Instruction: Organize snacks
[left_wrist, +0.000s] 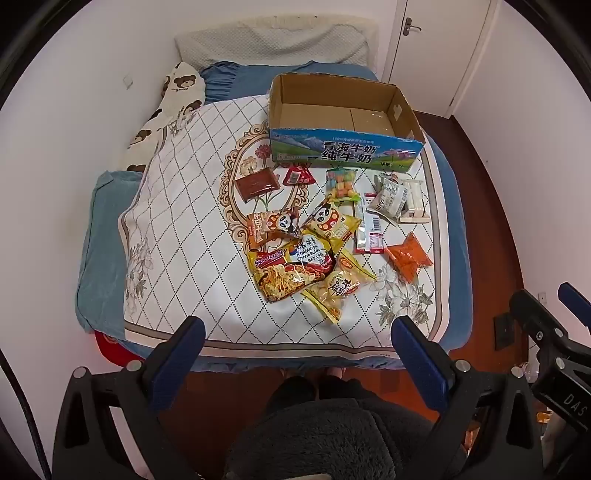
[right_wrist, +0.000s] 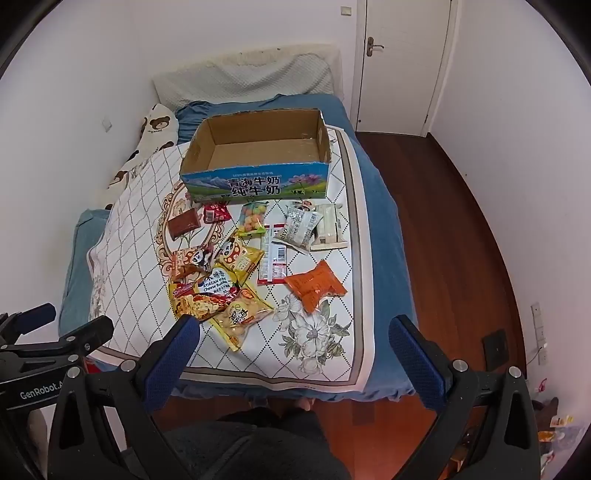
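Note:
Several snack packets lie on a white quilted cloth (left_wrist: 177, 229) on the bed: a noodle packet (left_wrist: 291, 269) (right_wrist: 207, 295), an orange packet (left_wrist: 408, 256) (right_wrist: 316, 284), two panda packets (left_wrist: 330, 221) (right_wrist: 238, 254), a brown packet (left_wrist: 256, 184) (right_wrist: 183, 223). An empty open cardboard milk box (left_wrist: 343, 147) (right_wrist: 255, 184) stands behind them. My left gripper (left_wrist: 297, 332) and right gripper (right_wrist: 295, 330) are open and empty, held above the bed's near end, apart from the snacks.
Bear-print pillow (left_wrist: 173, 96) and blue bedding (left_wrist: 107, 229) lie left. A white wall is on the left, a door (right_wrist: 402, 62) at the back right, wooden floor (right_wrist: 443, 229) on the right. The person's legs (left_wrist: 325, 435) are below the grippers.

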